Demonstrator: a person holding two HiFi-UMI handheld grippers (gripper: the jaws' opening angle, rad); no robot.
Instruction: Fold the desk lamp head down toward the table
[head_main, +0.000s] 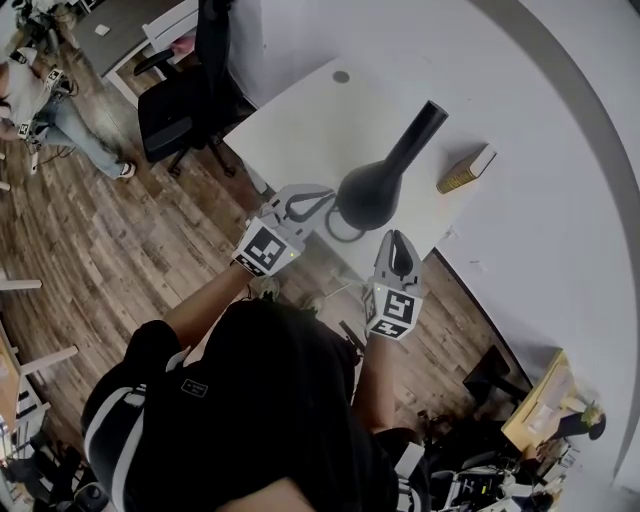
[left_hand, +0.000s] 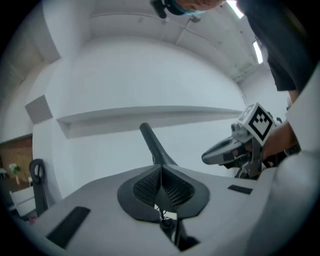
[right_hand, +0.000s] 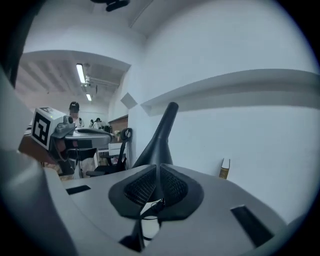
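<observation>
Just beyond my fingers (head_main: 398, 250), the white rectangular table (head_main: 300, 130) carries a black cone-headed desk lamp (head_main: 385, 175). A gold-edged book (head_main: 466, 168) lies further right, a small grey round disc (head_main: 341, 76) farthest.

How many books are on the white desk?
1: the book stands near the desk's right edge, just right of the lamp. The lamp could hide something small behind it.
</observation>
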